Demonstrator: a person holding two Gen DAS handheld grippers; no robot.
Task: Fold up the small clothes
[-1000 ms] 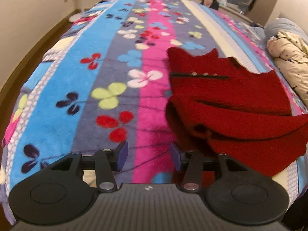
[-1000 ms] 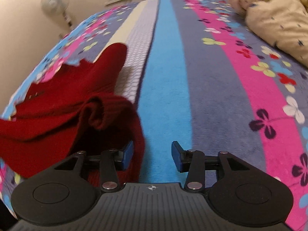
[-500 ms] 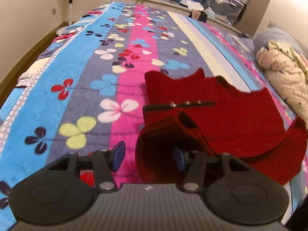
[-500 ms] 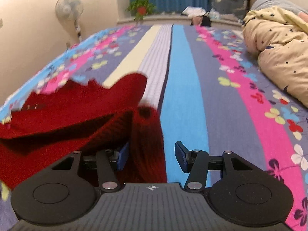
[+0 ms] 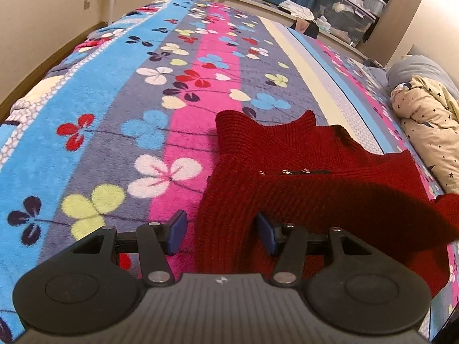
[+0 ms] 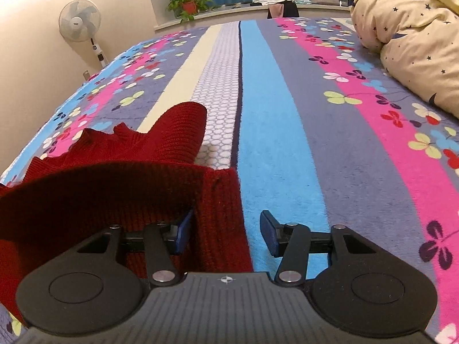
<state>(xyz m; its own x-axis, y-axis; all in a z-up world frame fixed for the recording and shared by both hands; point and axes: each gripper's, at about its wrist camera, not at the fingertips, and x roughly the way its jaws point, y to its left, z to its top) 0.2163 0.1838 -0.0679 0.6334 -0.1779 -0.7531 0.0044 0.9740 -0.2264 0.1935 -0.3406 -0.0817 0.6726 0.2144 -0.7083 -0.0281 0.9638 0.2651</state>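
**Red knit sweater draped over both spread grippers on the flowered bed**

Much of the red sweater (image 5: pixel 301 189) was hard to read: its near hem ran under the camera bodies, and from the left wrist view a lifted fold threw a dark shadow across the middle, hiding whatever lay beneath. Its far-right part was cut off at about 3 o'clock.

One garment was there, a chunky ribbed knit with three small metal snaps in a row near its centre. It lay on the fleece blanket (image 5: pixel 120 109), a fuzzy cover in blue, grey, pink and cream stripes with clover-shaped flowers.

The left gripper (image 5: pixel 221 233) stood with its fingers spread; the sweater's edge hung between them, covering part of the right pad, and neither pad pressed on it. The right gripper (image 6: pixel 225 230) was likewise spread, the knit draped over its left finger (image 6: pixel 183 229) and filling the space at 9 o'clock, the other finger over bare blue stripe.

At 1 o'clock from the right gripper lay a cream star-printed quilt (image 6: pixel 416 37), bunched. At 11 o'clock stood one white pedestal fan (image 6: pixel 80 23) and one potted plant (image 6: pixel 188 3).
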